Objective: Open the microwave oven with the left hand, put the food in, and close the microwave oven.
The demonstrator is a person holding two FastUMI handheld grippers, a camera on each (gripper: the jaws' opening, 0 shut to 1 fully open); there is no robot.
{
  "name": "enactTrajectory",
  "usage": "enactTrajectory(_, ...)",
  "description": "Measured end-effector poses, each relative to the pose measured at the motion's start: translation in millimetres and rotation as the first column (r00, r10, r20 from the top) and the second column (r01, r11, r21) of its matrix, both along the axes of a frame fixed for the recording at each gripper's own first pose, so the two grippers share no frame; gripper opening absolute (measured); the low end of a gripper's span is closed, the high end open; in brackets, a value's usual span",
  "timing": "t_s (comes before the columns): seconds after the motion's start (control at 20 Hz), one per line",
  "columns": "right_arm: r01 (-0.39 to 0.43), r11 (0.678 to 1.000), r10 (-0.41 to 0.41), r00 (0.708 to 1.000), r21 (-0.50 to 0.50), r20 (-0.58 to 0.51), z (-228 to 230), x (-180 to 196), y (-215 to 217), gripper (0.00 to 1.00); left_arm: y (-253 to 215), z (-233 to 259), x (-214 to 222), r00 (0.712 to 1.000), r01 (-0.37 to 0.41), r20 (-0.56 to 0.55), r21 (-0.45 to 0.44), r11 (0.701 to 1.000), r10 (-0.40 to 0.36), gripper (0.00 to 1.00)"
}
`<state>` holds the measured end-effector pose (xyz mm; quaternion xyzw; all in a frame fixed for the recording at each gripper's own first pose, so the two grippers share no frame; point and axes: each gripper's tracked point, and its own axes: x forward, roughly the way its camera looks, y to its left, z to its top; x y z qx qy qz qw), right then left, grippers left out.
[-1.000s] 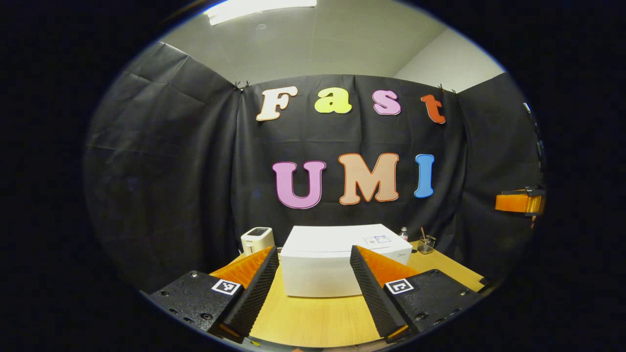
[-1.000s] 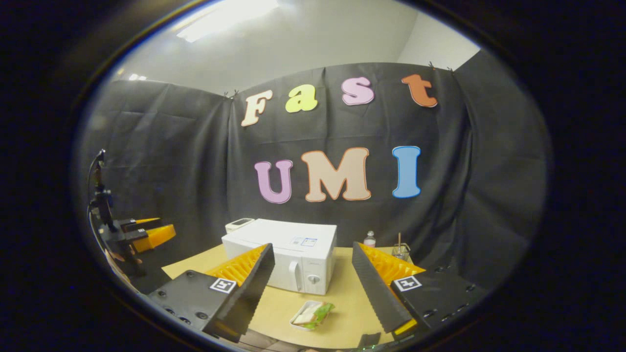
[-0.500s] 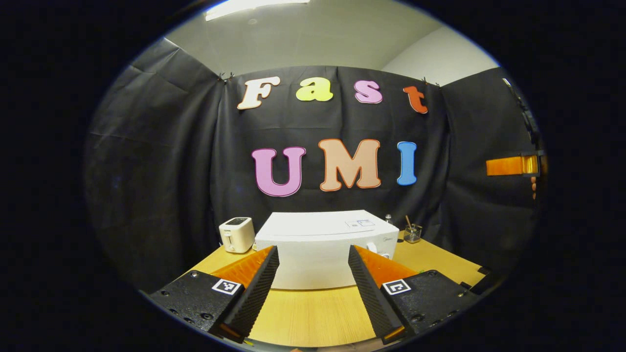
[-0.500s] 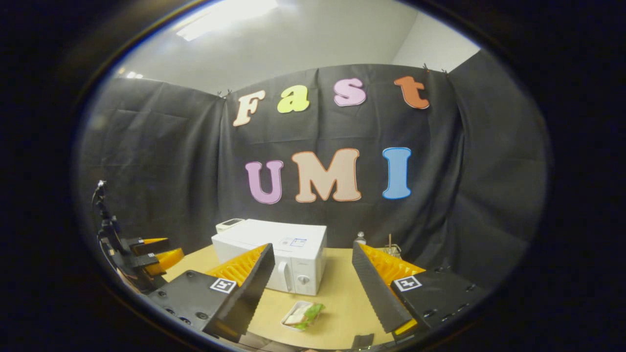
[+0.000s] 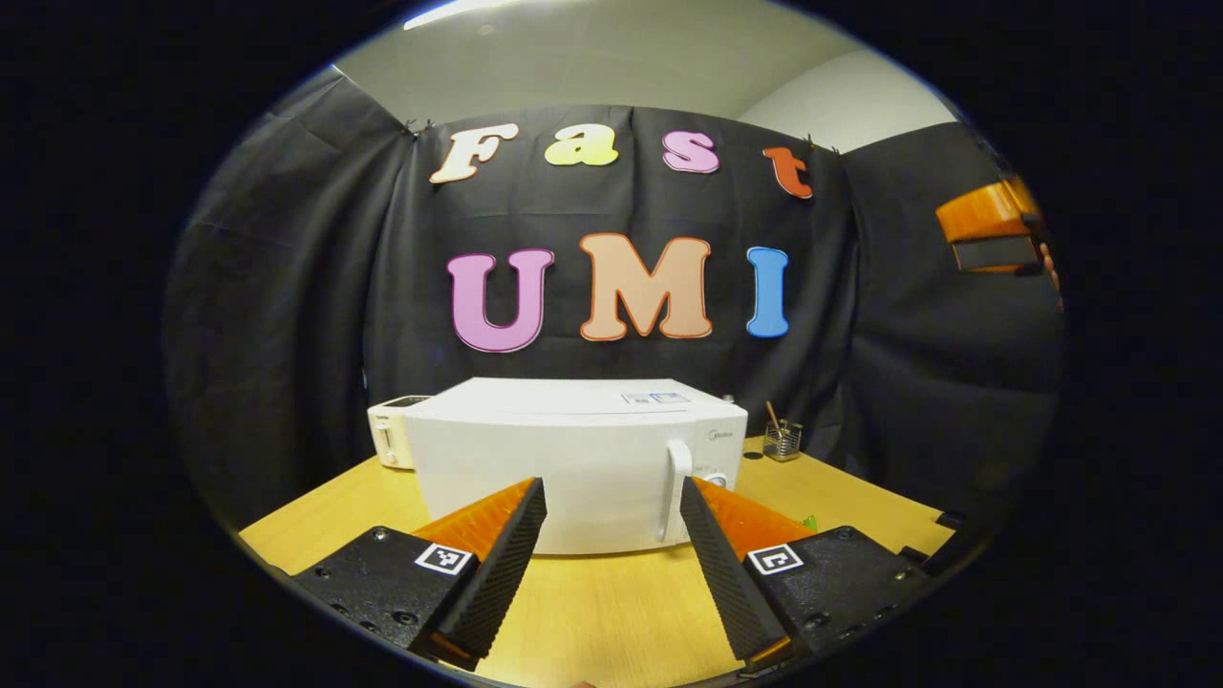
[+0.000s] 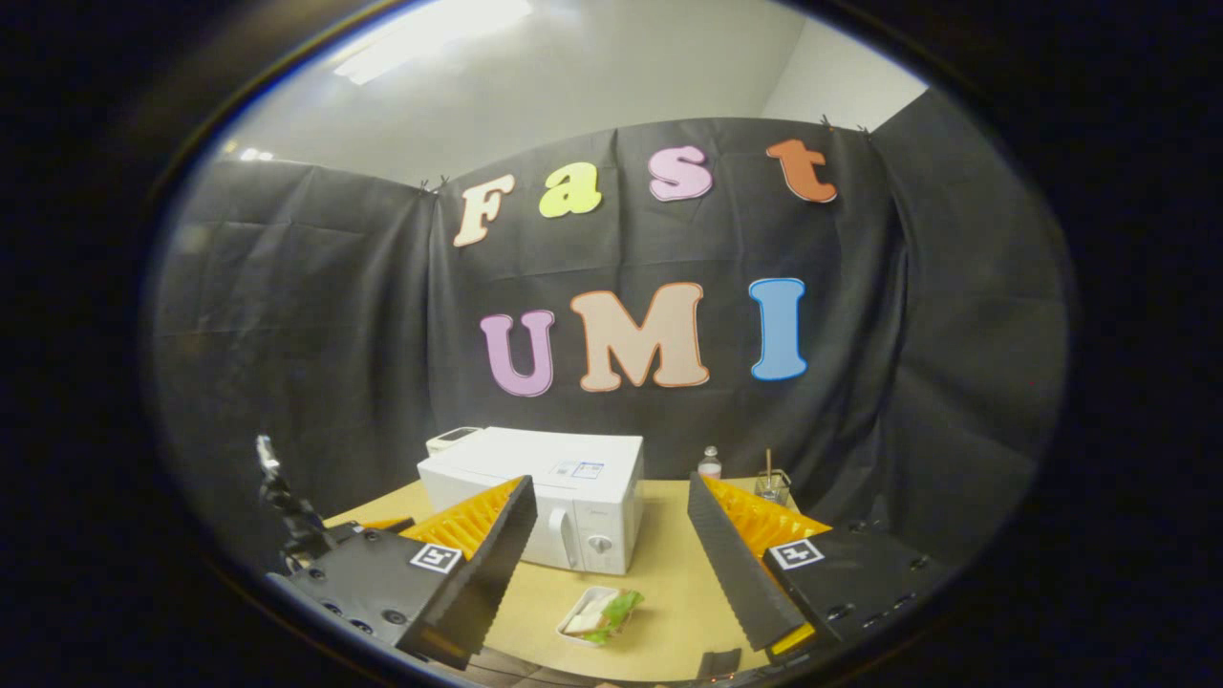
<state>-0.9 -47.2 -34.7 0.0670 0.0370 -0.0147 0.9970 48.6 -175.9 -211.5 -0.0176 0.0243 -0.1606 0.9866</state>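
Note:
A white microwave oven stands shut on the wooden table, its vertical handle near its right side. My left gripper hovers low in front of it, open and holding nothing. In the right gripper view the microwave oven sits left of centre, and a white tray of food with a sandwich and greens lies on the table before it. My right gripper hangs open above the tray, apart from it. The right gripper also appears high at the right edge of the left gripper view.
A white toaster stands behind the microwave's left side. A small glass with sticks sits at the back right. A small bottle stands beside the glass. Black cloth walls close in the table on three sides.
My left gripper has dropped and swung toward the microwave's front, so the door and handle now face it. The right gripper has shifted only slightly.

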Motion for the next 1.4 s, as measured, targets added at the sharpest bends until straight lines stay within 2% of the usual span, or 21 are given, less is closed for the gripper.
enactTrajectory(0.15, -0.029, 0.999, 0.029, 0.999, 0.039, 0.020, 1.8, 3.3, 8.8, 1.00, -33.5, -32.8, 25.5, 1.000, 0.013, -0.001, -0.007, 1.000, -0.013, 0.89)
enactTrajectory(0.2, -0.046, 0.997, 0.045, 0.999, 0.057, 0.020, 0.1, 4.5, 12.3, 0.96, -45.3, -46.6, 33.5, 1.000, 0.021, -0.014, -0.004, 1.000, -0.022, 0.90)
enactTrajectory(0.3, -0.069, 0.995, 0.068, 0.998, 0.076, 0.016, -1.4, 7.7, 16.3, 0.96, -64.5, -68.6, 50.5, 0.999, 0.032, -0.024, -0.001, 0.999, -0.032, 0.90)
enactTrajectory(0.4, -0.072, 0.995, 0.072, 0.997, 0.063, 0.007, -6.3, 11.9, 16.3, 0.99, -74.9, -84.3, 68.4, 1.000, 0.027, -0.015, 0.003, 1.000, -0.027, 0.86)
enactTrajectory(0.45, -0.075, 0.996, 0.075, 0.997, 0.056, 0.002, -8.8, 13.1, 17.8, 0.99, -80.5, -89.9, 78.5, 0.999, 0.028, -0.014, 0.005, 1.000, -0.028, 0.85)
enactTrajectory(0.5, -0.080, 0.996, 0.080, 0.997, 0.051, -0.004, -12.2, 13.7, 19.2, 0.93, -85.9, -96.1, 87.2, 0.999, 0.031, -0.021, 0.002, 1.000, -0.031, 0.84)
enactTrajectory(0.55, -0.085, 0.995, 0.085, 0.996, 0.049, -0.009, -14.7, 15.2, 21.0, 0.92, -91.7, -101.8, 95.2, 0.999, 0.039, -0.023, 0.000, 0.999, -0.039, 0.84)
enactTrajectory(0.8, -0.091, 0.995, 0.092, 0.996, 0.037, -0.024, -19.2, 18.2, 23.5, 0.92, -106.0, -120.4, 126.5, 0.998, 0.044, -0.036, 0.014, 0.999, -0.044, 0.82)
enactTrajectory(0.95, -0.083, 0.996, 0.083, 0.996, 0.012, -0.021, -19.9, 12.7, 20.0, 0.92, -104.1, -125.0, 137.4, 0.999, 0.014, -0.032, 0.021, 1.000, -0.013, 0.80)
enactTrajectory(1.05, -0.075, 0.997, 0.075, 0.997, 0.003, -0.025, -21.5, 10.2, 15.2, 0.92, -105.5, -125.5, 139.8, 0.999, 0.016, -0.030, 0.021, 1.000, -0.016, 0.53)
enactTrajectory(1.1, -0.073, 0.997, 0.073, 0.997, 0.000, -0.029, -23.9, 6.5, 13.8, 0.92, -108.2, -125.6, 139.6, 0.999, 0.025, -0.035, 0.016, 1.000, -0.025, 0.36)
enactTrajectory(1.2, -0.059, 0.998, 0.059, 0.998, -0.008, -0.020, -20.7, 2.6, 8.3, 0.92, -108.9, -127.4, 140.4, 0.999, 0.031, -0.032, 0.027, 0.999, -0.030, 0.29)
enactTrajectory(1.35, -0.050, 0.999, 0.050, 0.999, -0.010, 0.002, -17.0, 0.5, 4.6, 0.92, -108.2, -126.1, 141.9, 1.000, 0.028, -0.011, 0.014, 1.000, -0.028, 0.30)
enactTrajectory(1.4, -0.058, 0.998, 0.058, 0.998, -0.002, 0.004, -17.6, 0.2, 6.4, 0.98, -108.9, -129.3, 142.2, 1.000, 0.025, -0.018, 0.018, 1.000, -0.025, 0.30)
